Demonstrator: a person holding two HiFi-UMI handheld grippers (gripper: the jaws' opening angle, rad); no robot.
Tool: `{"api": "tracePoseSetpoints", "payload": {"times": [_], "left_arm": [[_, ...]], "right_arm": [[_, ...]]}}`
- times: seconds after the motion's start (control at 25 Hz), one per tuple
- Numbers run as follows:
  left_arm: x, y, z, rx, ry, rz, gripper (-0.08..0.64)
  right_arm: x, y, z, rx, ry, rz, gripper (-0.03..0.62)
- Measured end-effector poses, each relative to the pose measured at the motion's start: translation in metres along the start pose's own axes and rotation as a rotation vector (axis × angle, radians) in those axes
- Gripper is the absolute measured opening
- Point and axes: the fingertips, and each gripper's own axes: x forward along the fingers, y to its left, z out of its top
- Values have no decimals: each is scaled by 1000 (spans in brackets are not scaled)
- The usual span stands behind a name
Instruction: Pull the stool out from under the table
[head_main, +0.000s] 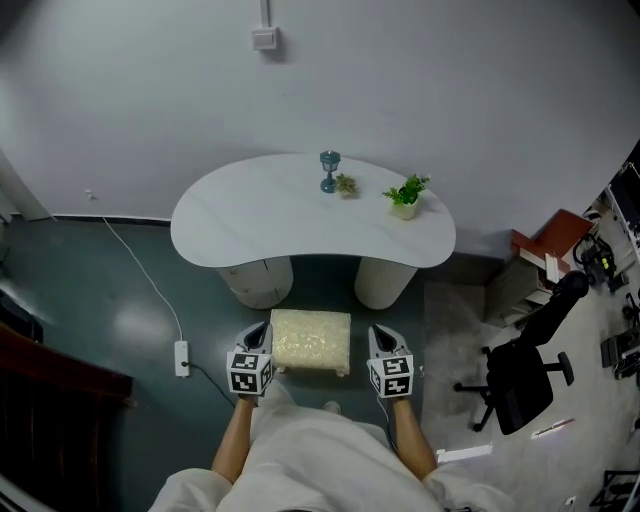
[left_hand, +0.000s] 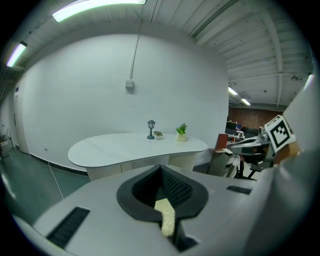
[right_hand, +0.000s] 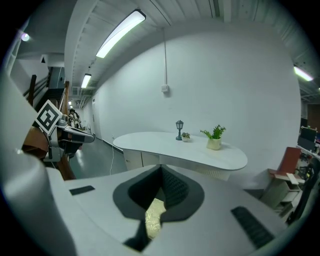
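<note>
The stool (head_main: 311, 340) has a cream, textured square top and stands on the dark floor just in front of the white kidney-shaped table (head_main: 250, 215). My left gripper (head_main: 261, 334) hovers at the stool's left edge and my right gripper (head_main: 379, 337) at its right edge. Both are shut with nothing between the jaws. In the left gripper view the closed jaws (left_hand: 161, 169) point at the table, and a sliver of the stool (left_hand: 166, 216) shows below them. The right gripper view shows the same: closed jaws (right_hand: 161, 169) with a patch of stool (right_hand: 154, 216) beneath.
Two round white pedestals (head_main: 258, 280) (head_main: 385, 283) carry the table. On it stand a small lantern (head_main: 329, 171) and a potted plant (head_main: 405, 196). A power strip (head_main: 182, 358) with its cable lies on the floor at the left. A black office chair (head_main: 525, 360) stands at the right.
</note>
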Motion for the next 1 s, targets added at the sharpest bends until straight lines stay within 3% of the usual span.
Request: {"api": "tracePoseSetpoints", "payload": {"times": [1.0], "left_arm": [[-4, 1, 10, 4, -23, 4, 11]], "right_arm": [[-7, -8, 4, 6, -10, 0, -5]]}}
